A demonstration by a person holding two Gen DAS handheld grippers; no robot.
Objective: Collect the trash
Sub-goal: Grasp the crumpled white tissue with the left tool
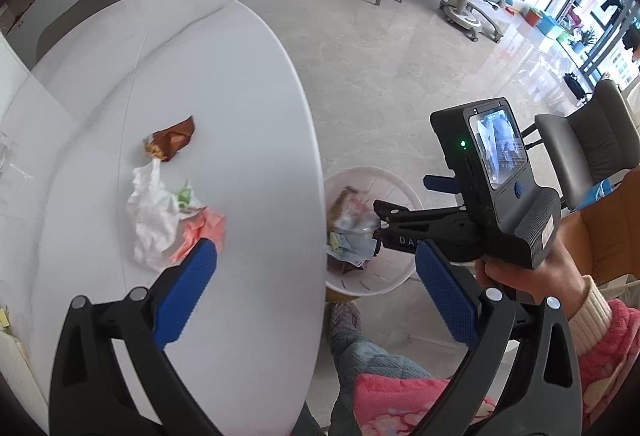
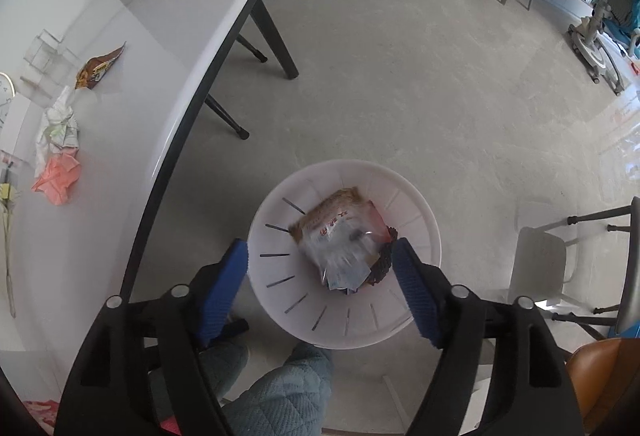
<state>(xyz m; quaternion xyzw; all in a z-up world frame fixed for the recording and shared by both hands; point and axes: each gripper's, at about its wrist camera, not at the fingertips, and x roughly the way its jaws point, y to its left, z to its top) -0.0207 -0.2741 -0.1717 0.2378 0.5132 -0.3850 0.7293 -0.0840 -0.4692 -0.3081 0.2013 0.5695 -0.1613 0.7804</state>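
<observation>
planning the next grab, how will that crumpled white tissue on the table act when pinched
The white tissue looks crumpled and thin, so it is probably very light and floppy, collapsing when pinched. It touches the pink paper, which may drag along. The left tool is open wide enough, I'd guess.

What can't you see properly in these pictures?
- Left wrist view: the table edge cuts off part of the bin.
- Right wrist view: the packet in the bin is motion-blurred; its print is unreadable.
- Right wrist view: trash under that packet is hidden.
- Left wrist view: the pink paper is partly behind a blue finger.
</observation>
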